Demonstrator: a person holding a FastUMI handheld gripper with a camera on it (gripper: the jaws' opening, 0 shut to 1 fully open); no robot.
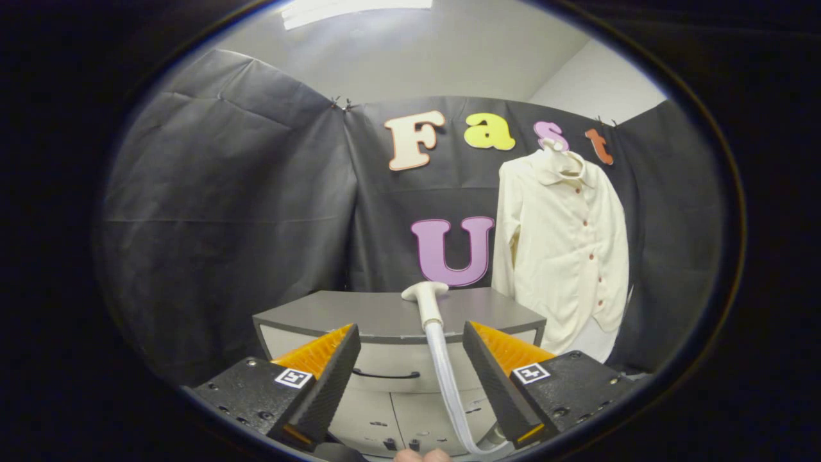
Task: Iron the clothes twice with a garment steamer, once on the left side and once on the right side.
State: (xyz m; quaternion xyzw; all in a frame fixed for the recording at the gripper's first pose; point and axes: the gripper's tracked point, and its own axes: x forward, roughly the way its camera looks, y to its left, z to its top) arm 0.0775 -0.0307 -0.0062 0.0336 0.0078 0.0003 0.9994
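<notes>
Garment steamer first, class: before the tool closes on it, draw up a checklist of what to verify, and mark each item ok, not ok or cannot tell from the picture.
1. Tool open wide enough for the handle: ok, its fingers stand well apart.
2. Garment steamer within the tool's path: ok, its head lies on the grey cabinet, just ahead of the fingers.
3. Hose free of the fingers: ok, it runs between them, touching neither.
4. Tool centred on the handle: not ok, the handle sits nearer the right finger.
5. Shirt hung ready: ok, on its hanger against the wall.
6. Steamer switched on: cannot tell.
</notes>
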